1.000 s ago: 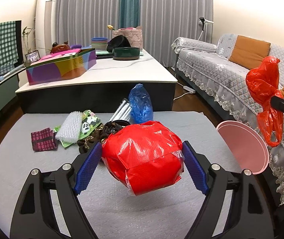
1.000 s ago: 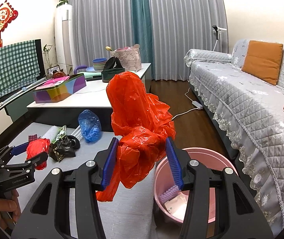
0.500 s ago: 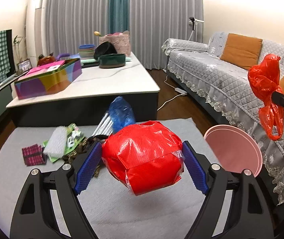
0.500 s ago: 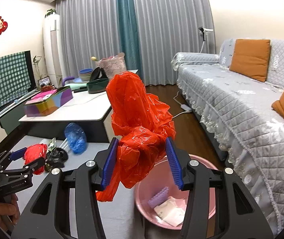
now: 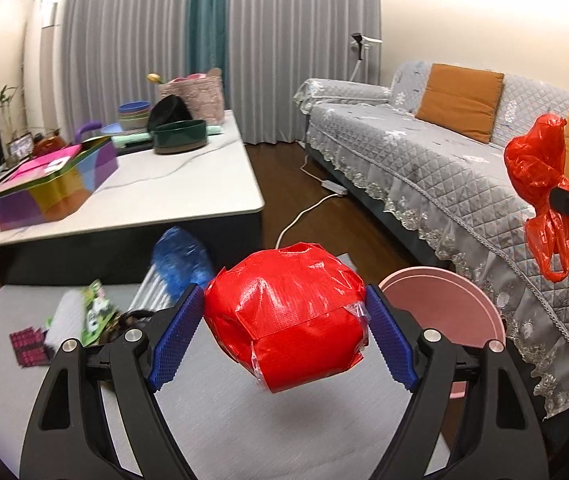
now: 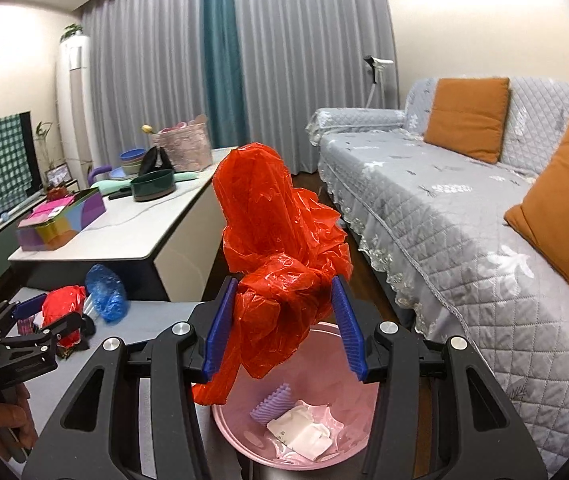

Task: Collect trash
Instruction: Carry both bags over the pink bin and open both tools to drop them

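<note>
With our right gripper (image 6: 282, 326) clamped on the crumpled red bag (image 6: 280, 248) above the pink bin (image 6: 296, 432), we part those jaws squarely over its mouth, while our left gripper (image 5: 284, 330), jaws clamped on the red ball (image 5: 284, 316), heads for that bin at two o'clock.

From where I sit, my left gripper (image 5: 284, 332) has the taped ball (image 5: 284, 320) between its jaws, above the mat (image 5: 244, 432). The bin (image 6: 296, 436) stands right of the mat, in front of the sofa (image 6: 464, 216). My right gripper (image 6: 282, 320) carries the crumpled bag (image 6: 276, 240) directly over the bin, with a brush (image 6: 270, 404) and paper scraps (image 6: 304, 432) lying inside. Behind the mat is the low surface (image 5: 172, 184), with a tin box (image 5: 52, 180) on its left end. Loose litter (image 5: 96, 316) lies on the mat's far left.
</note>
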{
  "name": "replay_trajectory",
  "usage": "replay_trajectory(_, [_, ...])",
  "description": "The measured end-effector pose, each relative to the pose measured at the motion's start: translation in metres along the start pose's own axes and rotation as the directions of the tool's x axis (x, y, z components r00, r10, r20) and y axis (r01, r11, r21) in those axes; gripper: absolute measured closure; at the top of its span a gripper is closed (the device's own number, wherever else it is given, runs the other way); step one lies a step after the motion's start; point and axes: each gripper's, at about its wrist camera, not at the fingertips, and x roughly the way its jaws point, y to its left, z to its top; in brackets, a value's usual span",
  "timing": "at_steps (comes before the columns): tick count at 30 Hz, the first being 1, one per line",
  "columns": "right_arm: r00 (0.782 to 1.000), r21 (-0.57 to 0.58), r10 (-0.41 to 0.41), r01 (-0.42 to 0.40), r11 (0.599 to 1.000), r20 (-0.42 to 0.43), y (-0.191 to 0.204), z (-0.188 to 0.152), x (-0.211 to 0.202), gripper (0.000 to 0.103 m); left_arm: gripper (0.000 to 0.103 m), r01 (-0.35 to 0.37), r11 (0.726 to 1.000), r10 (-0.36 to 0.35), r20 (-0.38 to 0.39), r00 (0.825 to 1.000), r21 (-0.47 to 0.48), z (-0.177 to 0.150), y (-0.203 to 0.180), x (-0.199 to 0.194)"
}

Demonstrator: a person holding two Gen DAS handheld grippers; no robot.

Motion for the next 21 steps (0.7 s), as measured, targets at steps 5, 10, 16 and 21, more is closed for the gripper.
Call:
replay_trajectory(5, [1.0,0.0,-0.021,0.021,1.0,-0.023,-0.008,-0.002,0.009,0.054,0.025,0.038,0.999,-0.038,-0.002,0.999,0.012,0.01,-0.017,0.017])
replay_trajectory(10, [0.998,0.021,-0.036,0.038,0.999,-0.051,-0.023,-0.003,0.02,0.054,0.025,0.079,0.997,-0.079,-0.014,0.997,0.022,0.015,-0.036,0.034])
replay_trajectory(16, [0.995,0.05,-0.054,0.059,0.997,-0.086,-0.04,-0.008,0.033,0.054,0.025,0.135,0.99,-0.134,-0.029,0.991,0.041,0.02,-0.057,0.058])
replay_trajectory(21, [0.991,0.065,-0.065,0.073,0.995,-0.117,-0.052,-0.013,0.044,0.054,0.025,0.187,0.981,-0.185,-0.047,0.982,0.054,0.019,-0.075,0.074])
